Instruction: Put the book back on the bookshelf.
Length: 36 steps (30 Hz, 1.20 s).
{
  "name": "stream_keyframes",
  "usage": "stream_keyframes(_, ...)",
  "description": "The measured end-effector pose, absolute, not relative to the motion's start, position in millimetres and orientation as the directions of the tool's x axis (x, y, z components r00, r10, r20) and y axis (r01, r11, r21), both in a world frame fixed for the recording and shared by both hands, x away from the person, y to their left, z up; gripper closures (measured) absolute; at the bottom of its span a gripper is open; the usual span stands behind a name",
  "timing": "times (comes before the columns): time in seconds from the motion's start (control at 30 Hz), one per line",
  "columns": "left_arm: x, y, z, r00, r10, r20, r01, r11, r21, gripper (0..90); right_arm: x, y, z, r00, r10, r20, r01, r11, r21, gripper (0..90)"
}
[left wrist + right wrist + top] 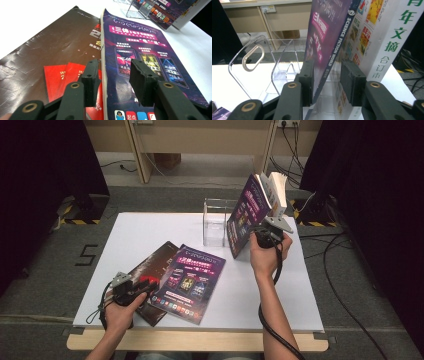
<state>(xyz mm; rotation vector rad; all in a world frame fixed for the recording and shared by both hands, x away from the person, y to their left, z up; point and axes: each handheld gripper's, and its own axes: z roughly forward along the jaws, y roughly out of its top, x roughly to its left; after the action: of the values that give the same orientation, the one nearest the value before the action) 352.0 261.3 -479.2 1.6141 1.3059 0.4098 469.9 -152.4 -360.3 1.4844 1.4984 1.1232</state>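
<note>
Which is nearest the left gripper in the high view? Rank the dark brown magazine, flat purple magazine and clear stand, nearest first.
From the left gripper:
1. Dark brown magazine, directly under it, at the table's near left.
2. Flat purple magazine, just beside it toward the table's middle.
3. Clear stand, far side of the table.

Purple magazine [329, 32]: top and bottom cut off in the right gripper view.
White book [387, 37]: right side and top run off frame.
Dark magazine [45, 55]: left corner cut off; cover print too small to read.
Clear holder [136, 10]: mostly cropped at top.

Black hand-held gripper [266, 233], grey plate, trailing cable.
</note>
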Motion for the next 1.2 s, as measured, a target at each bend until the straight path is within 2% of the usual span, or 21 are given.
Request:
stream_keyframes(0.57,351,259,-478,0.373,0.876,-0.307,0.552,0.056,0.832,58.3,455,-149,-366,-0.086,0.992,0.087,0.364,-0.05,0.93,63.9)
stream_keyframes(1.2,351,255,-479,0.384,0.869,-0.313,0.567,0.046,0.822,57.3,438,-142,-385,-0.127,0.986,0.112,0.434,-0.046,0.9,63.6)
